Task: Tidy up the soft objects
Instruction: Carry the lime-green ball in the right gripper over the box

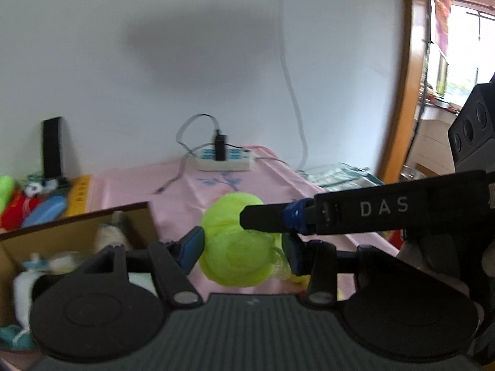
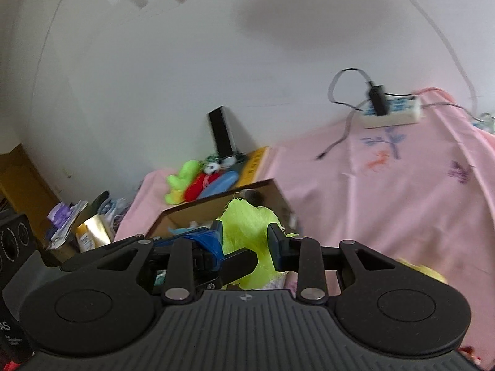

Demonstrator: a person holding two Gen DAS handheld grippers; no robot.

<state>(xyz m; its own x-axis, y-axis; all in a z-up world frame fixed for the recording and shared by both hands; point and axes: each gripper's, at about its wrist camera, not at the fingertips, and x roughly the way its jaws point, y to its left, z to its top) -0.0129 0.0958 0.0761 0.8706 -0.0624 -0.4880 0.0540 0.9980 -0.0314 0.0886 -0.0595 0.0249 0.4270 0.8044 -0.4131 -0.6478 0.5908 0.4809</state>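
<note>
The left tongs (image 1: 243, 249) are seen part-open around a lime-green mesh puff (image 1: 238, 244), their blue pads at its two sides. The right tongs (image 2: 244, 242) are closed on the same puff from the right, one finger (image 1: 266, 218) laid across its top. The puff is held above the pink cloth (image 1: 191, 191) of the table. To the left, a cardboard box (image 2: 216, 207) with soft items inside is seen. Farther off, plush toys (image 2: 191, 182) are heaped, and a white power strip (image 1: 224, 160) lies by the wall.
</note>
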